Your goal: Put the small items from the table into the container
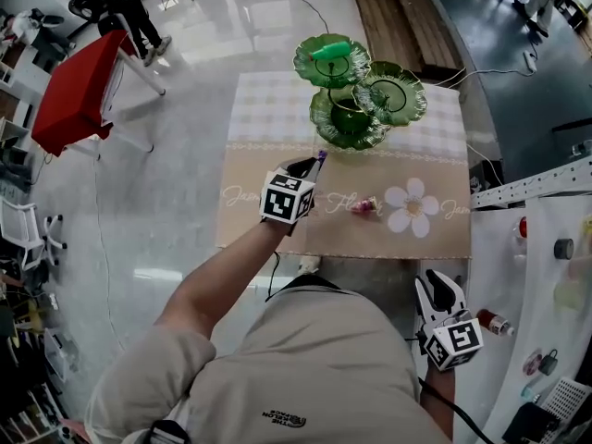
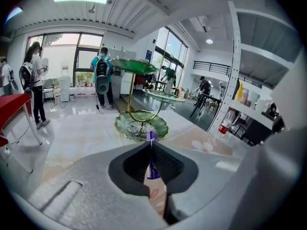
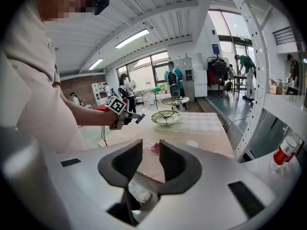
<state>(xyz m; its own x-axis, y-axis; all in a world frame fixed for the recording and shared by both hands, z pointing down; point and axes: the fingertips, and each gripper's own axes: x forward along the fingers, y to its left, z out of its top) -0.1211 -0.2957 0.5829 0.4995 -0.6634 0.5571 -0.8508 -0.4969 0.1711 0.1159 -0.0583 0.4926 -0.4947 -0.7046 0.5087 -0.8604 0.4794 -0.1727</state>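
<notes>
The left gripper (image 1: 314, 161) hangs above the beige part of the table (image 1: 259, 220), its jaws pressed together on a thin purple strip (image 1: 321, 156). In the left gripper view the strip (image 2: 152, 163) stands edge-on in the slit between the pads. Its long axis runs along the line the jaws point, and its far tip pokes out just past the fingertips.

Straight ahead of that tip, and somewhat below it, stands the green tiered dish stand (image 1: 347, 118), which is judged to be the container. Its lowest dish (image 2: 140, 124) sits almost directly beyond the strip's end, near but clearly not touching. The two upper dishes lie higher and farther on. The coming move therefore seems to turn on a short carry forward along the jaws' own line. Once the strip's tip is over a dish rim, the jaws can let go. Which tier is meant cannot be told.

To the right of the left jaws and back toward the person, a small pink item (image 1: 363, 205) lies on the cloth beside the printed flower. It is untouched.

Farther right, the right gripper (image 1: 438, 291) is held off the table's near edge, its jaws spread with nothing between them. In the right gripper view the pink item (image 3: 155, 147) lies ahead along the line of their gap, well apart from them. Of the two hands, the left is much nearer the stand.
</notes>
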